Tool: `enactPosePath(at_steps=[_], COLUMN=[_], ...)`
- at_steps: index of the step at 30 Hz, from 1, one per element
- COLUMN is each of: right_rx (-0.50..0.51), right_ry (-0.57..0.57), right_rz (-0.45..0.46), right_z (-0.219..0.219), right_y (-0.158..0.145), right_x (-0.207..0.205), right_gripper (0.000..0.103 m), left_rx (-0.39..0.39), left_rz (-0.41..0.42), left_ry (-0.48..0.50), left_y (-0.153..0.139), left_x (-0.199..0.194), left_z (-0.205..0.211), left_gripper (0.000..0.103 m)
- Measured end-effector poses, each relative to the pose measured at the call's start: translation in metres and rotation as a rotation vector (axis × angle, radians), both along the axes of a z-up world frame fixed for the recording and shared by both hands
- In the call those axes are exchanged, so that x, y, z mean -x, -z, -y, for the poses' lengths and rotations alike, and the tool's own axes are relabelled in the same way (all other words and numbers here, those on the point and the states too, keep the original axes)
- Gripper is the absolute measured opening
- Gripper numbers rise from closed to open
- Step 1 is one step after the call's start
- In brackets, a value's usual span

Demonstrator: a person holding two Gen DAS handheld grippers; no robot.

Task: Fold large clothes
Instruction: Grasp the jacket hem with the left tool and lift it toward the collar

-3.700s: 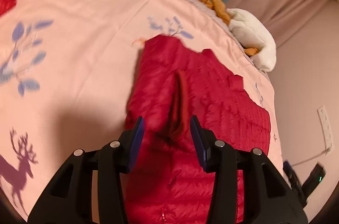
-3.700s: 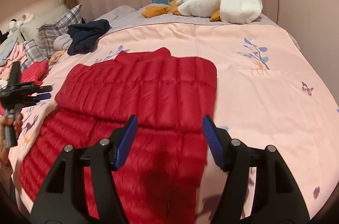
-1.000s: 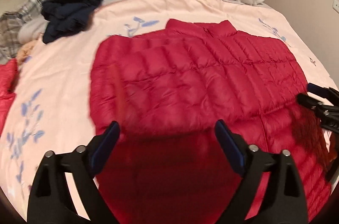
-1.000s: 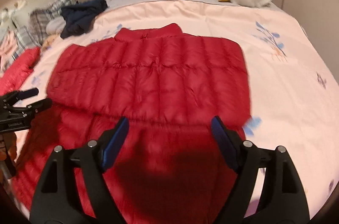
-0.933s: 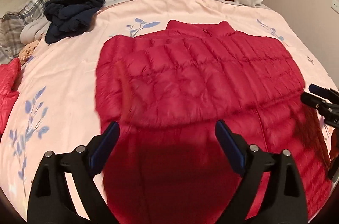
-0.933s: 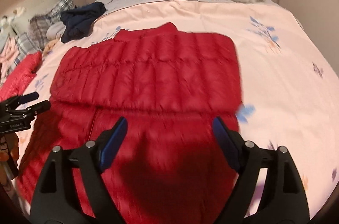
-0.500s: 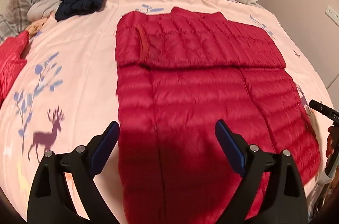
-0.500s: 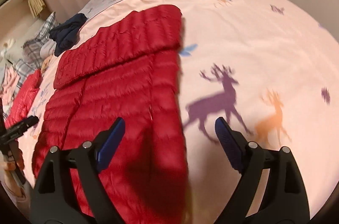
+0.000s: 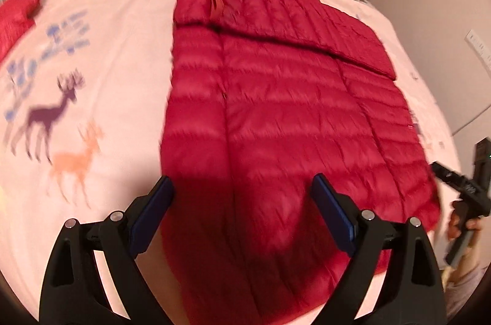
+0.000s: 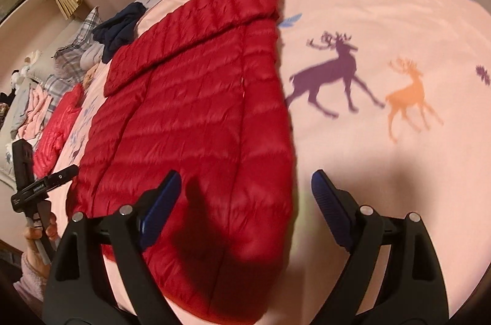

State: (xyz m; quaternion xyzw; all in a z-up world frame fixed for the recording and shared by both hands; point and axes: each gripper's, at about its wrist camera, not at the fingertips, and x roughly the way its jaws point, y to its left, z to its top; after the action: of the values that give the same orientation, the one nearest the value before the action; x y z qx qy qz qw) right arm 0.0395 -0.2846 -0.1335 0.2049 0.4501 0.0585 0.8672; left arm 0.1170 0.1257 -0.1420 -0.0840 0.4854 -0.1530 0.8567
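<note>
Red down jacket (image 9: 276,116) flat on the bed (image 9: 116,54), sleeves folded across its far end, long axis running straight away from me. My left gripper (image 9: 242,202) is wide open, holding nothing, hem directly below and ahead between the jaws. My right gripper (image 10: 245,199) also wide open and empty, straddling the jacket's right edge: jacket to its left, bare sheet to its right. Both sit near the hem; next fold probably lifts it away from me.

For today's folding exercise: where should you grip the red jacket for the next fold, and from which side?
Grip the jacket at its near hem corners, from the near bed edge. It lies flat, sleeves folded across the top, hem toward both open tools, left and right.
</note>
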Motion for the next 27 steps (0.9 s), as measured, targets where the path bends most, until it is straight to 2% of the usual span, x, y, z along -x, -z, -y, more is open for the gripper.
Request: enactPosePath(at_steps=[5,12,17,23,27], right_rx=[-0.036,-0.139,-0.139,-0.189,-0.205], right_ry=[-0.026,-0.080,-0.086,-0.079,-0.069], right_rz=[-0.001,0.006,0.012,0.018,0.019], right_z=[0.000,-0.005,-0.013,-0.015,-0.015], right_y=[0.003,0.005,0.006,0.007,0.009], right_x=[0.014,0.017,0.000,-0.026,-0.029], right_gripper=[0.089,0.091,0.091,0.091,0.090], left_rx=[0.199,0.453,0.508,0.544,0.561], left_rz=[-0.036,-0.109,-0.108,-0.127,-0.131], left_ry=[-0.030,-0.037,-0.032,-0.029,-0.023], left_y=[0.010,0.030,0.033,0.032,0.032], left_x=[0.019,0.039,0.033,0.006,-0.002], left_z=[-0.024,-0.052,-0.054,-0.046,-0.037], left_gripper=[0.092,0.092,0.092,0.092,0.092])
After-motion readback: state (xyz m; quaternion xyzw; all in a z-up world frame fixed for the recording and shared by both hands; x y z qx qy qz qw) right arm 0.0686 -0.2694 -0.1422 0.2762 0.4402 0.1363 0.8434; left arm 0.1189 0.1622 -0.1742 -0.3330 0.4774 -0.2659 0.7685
